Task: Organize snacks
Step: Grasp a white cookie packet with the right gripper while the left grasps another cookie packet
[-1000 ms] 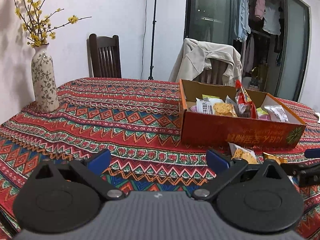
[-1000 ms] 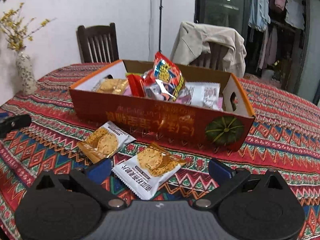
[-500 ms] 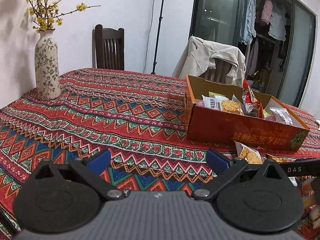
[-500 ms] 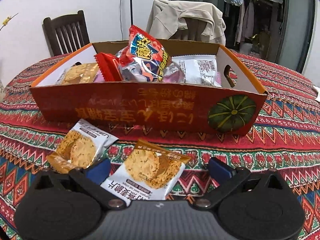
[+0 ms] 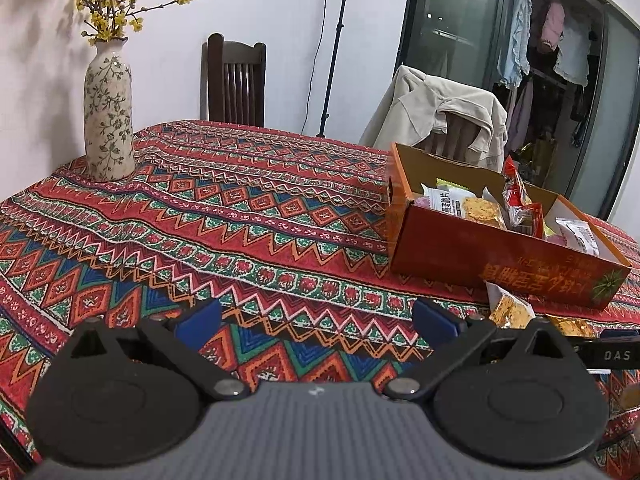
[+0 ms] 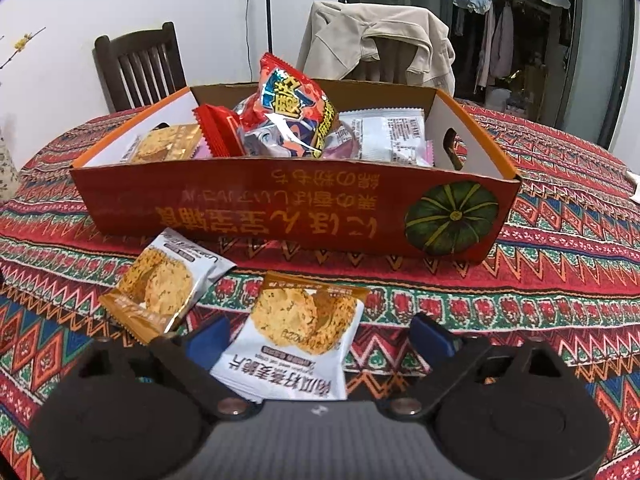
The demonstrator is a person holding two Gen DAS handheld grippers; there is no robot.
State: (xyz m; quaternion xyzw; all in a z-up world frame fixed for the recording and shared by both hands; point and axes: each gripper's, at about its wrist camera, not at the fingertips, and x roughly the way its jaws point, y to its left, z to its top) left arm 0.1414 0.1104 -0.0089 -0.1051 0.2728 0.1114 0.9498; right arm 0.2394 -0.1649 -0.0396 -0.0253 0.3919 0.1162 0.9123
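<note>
The right gripper (image 6: 318, 338) sits lower and nearer the white-and-orange oat cracker packet (image 6: 298, 336), now between its closing blue-padded jaws; the orange cardboard box (image 6: 296, 210) looms closer.

A table covered by a patterned tablecloth (image 6: 560, 240) in red, blue, green and orange zigzags is carrying everything here. An orange cardboard box (image 6: 280, 208) printed with a pumpkin is sitting on the cloth, holding several snack packets. Just in front of the box, nearer the camera, two cracker packets are lying flat on the cloth: a left cracker packet (image 6: 164, 284) is resting close to the box's front wall, and a right cracker packet (image 6: 296, 336) is lying beside it, slightly nearer. Well apart from the box, a floral vase (image 5: 108, 108) holding yellow blossoms is standing upright near the cloth's far left edge.
</note>
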